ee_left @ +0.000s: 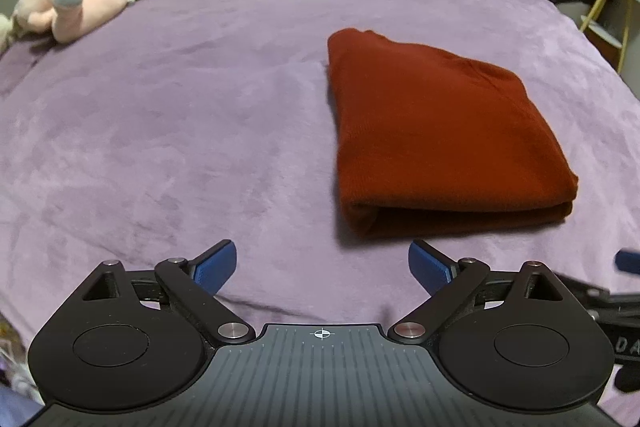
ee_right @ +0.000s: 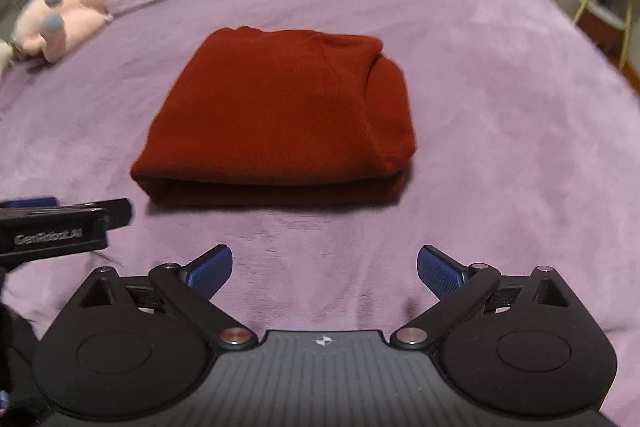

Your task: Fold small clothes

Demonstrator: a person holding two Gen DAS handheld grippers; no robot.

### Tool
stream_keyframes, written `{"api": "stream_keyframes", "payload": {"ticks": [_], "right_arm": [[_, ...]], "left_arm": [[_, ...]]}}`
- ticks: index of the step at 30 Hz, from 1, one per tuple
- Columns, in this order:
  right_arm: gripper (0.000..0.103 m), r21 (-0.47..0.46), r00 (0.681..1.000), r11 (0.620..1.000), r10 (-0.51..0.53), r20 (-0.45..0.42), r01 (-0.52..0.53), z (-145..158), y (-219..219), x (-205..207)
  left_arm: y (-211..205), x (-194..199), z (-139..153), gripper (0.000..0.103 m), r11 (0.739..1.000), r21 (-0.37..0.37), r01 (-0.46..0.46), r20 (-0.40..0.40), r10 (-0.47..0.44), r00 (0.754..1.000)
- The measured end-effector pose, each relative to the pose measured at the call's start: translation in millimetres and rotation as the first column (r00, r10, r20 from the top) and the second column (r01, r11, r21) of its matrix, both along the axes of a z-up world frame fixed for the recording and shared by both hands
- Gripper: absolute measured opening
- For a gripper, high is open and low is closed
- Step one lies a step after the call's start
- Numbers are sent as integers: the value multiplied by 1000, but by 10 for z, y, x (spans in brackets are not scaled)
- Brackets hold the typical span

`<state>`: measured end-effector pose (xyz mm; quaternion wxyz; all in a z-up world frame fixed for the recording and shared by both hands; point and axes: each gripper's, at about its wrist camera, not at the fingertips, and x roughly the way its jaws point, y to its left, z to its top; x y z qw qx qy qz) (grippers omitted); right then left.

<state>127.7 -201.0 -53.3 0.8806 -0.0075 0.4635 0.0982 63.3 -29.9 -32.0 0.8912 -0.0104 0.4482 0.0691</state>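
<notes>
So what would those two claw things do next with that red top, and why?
Probably back away and leave it. The red garment already lies folded in a neat rectangle on the purple blanket, and the left gripper and right gripper are both open, empty and short of it.

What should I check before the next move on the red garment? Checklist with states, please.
1. Left tool open and holding nothing: ok.
2. Right tool open and holding nothing: ok.
3. Red garment folded into a compact stack on the purple blanket: ok.
4. Both tools apart from the garment, no fabric snagged on the blue pads: ok.
5. Pink plush toy apart from the garment: ok.
6. Underside layers lying flat and even: cannot tell.
</notes>
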Motion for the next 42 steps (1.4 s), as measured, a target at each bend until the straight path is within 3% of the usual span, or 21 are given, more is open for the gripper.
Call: {"api": "stream_keyframes", "payload": {"ticks": [2,7,9,12,15,42], "right_arm": [[99,-42,999,999,14,-38,-16,47,80,65],[99,58,988,997,-49,-148,58,80,29,152],[99,22,983,997,-72,-168,77,70,41,168],[99,-63,985,996,-72,-158,63,79,90,173],[99,-77,983,995,-77,-164,65,90,99,167],[99,-100,986,993,-79,-144,65,148,173,122]], "left_arm": [[8,-12,42,102,1000,0,5,-2,-5,1000],[-83,-3,89,102,994,108,16,-34,-12,999],[-117,5,90,102,991,132,30,-48,-24,999],[-103,10,102,102,997,72,40,-64,-36,997],[-84,9,109,102,999,18,36,-71,-35,997],[-55,-9,125,102,999,5,33,-97,-33,995]]}}
